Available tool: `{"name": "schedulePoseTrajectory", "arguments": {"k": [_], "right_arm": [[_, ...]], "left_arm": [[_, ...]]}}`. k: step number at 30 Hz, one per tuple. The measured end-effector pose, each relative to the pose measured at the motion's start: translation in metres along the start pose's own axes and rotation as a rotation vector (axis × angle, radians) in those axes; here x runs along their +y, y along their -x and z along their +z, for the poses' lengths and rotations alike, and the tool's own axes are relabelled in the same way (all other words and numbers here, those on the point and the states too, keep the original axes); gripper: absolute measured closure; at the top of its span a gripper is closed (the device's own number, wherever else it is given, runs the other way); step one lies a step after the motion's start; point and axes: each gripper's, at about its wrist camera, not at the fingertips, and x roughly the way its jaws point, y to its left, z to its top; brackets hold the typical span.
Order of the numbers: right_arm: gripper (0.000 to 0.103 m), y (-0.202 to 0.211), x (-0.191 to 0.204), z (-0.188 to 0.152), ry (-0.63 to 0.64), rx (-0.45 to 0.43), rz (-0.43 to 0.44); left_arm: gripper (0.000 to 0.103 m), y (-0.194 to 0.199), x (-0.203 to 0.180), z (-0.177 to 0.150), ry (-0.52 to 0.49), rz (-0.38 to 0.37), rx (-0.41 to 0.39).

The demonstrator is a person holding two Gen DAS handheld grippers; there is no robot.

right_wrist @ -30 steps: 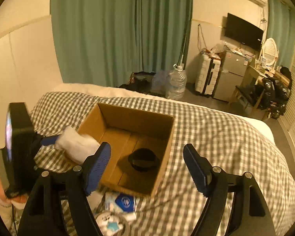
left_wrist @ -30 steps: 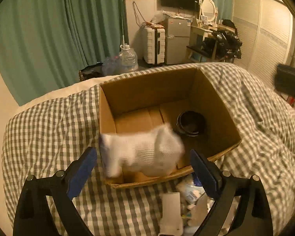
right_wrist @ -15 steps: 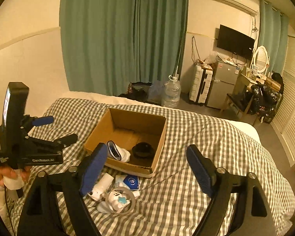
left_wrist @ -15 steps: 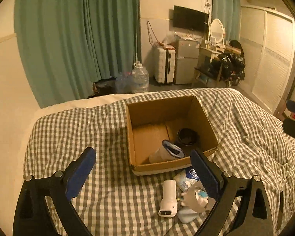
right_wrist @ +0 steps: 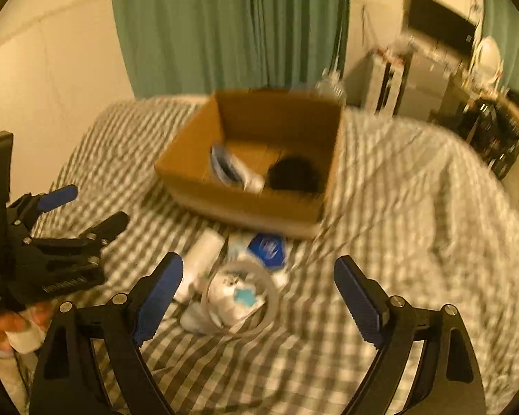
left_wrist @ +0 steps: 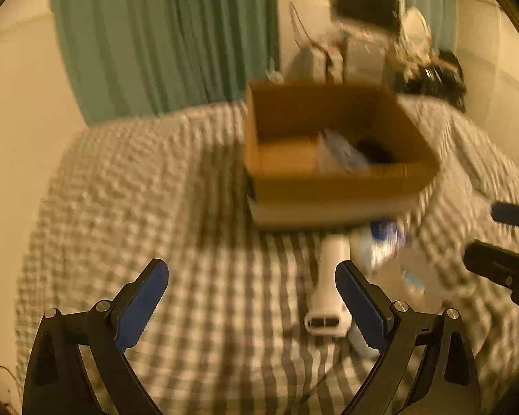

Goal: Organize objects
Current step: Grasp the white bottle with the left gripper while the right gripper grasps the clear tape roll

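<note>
A brown cardboard box (left_wrist: 342, 186) (right_wrist: 238, 204) stands on the checked bed. Inside lie a white sock with a blue cuff (left_wrist: 342, 154) (right_wrist: 233, 169) and a round black object (right_wrist: 296, 174). In front of the box lies a pile: a white handheld device (left_wrist: 330, 287) (right_wrist: 199, 261), a blue and white packet (right_wrist: 268, 249) (left_wrist: 384, 238) and a white item with a clear tube ring (right_wrist: 240, 295). My left gripper (left_wrist: 251, 306) is open and empty, low over the bed just left of the white device. My right gripper (right_wrist: 259, 297) is open and empty above the pile.
The checked bedspread (left_wrist: 155, 207) covers the bed. Green curtains (right_wrist: 225, 24) hang behind. A suitcase, small fridge and cluttered desk (right_wrist: 484, 110) stand at the back right. Each gripper shows in the other's view: the left one (right_wrist: 52, 235), the right one (left_wrist: 505, 249).
The sock left my left gripper and landed in the box. Both grippers pulled back, then dropped lower toward the pile in front of the box. The views are now motion-blurred.
</note>
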Motion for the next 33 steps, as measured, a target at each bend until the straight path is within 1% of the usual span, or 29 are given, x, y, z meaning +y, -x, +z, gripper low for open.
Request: {"name": "schedulePoseTrajectory", "arguments": {"k": [2, 3, 6, 9, 11, 12, 15, 18, 20, 21, 23, 26, 29, 32, 33], "right_arm": [[0.014, -0.020, 0.003, -0.009, -0.008, 0.041, 0.017], [0.014, -0.028, 0.004, -0.012, -0.008, 0.059, 0.028], [0.014, -0.052, 0.009, -0.019, 0.009, 0.105, 0.053], [0.014, -0.076, 0.007, -0.026, 0.012, 0.157, 0.024], [0.014, -0.086, 0.004, -0.030, -0.010, 0.188, 0.016], [0.014, -0.089, 0.002, -0.032, -0.022, 0.193, 0.023], [0.014, -0.092, 0.000, -0.036, -0.038, 0.207, 0.045], [0.014, -0.101, -0.009, -0.040, -0.098, 0.241, 0.095], [0.021, -0.104, -0.011, -0.041, -0.107, 0.258, 0.113], [0.025, -0.104, -0.010, -0.042, -0.105, 0.256, 0.123], [0.025, -0.098, -0.011, -0.043, -0.116, 0.225, 0.113], [0.025, -0.077, -0.017, -0.041, -0.136, 0.142, 0.080], [0.025, -0.060, -0.025, -0.036, -0.149, 0.083, 0.073], [0.025, -0.059, -0.034, -0.035, -0.193, 0.077, 0.088], [0.025, -0.060, -0.036, -0.035, -0.204, 0.080, 0.093]], "left_arm": [[0.003, -0.014, 0.002, -0.007, 0.006, -0.014, 0.038], [0.003, -0.020, 0.004, -0.011, 0.011, -0.033, 0.056], [0.003, -0.027, 0.007, -0.017, 0.027, -0.079, 0.082], [0.003, -0.030, 0.004, -0.020, 0.007, -0.057, 0.085], [0.003, -0.034, 0.000, -0.023, -0.014, -0.068, 0.096], [0.003, -0.036, -0.003, -0.025, -0.023, -0.078, 0.105], [0.003, -0.039, -0.003, -0.027, -0.034, -0.074, 0.124], [0.003, -0.040, -0.007, -0.030, -0.038, -0.077, 0.130], [0.003, -0.039, -0.010, -0.032, -0.044, -0.071, 0.133], [0.003, -0.039, -0.012, -0.033, -0.048, -0.067, 0.132], [0.003, -0.034, -0.017, -0.034, -0.057, -0.055, 0.123], [0.003, -0.033, -0.023, -0.033, -0.068, -0.049, 0.114], [0.003, -0.039, -0.034, -0.026, -0.075, -0.073, 0.110], [0.003, -0.051, -0.045, -0.022, -0.090, -0.102, 0.123], [0.003, -0.055, -0.048, -0.022, -0.090, -0.123, 0.124]]}}
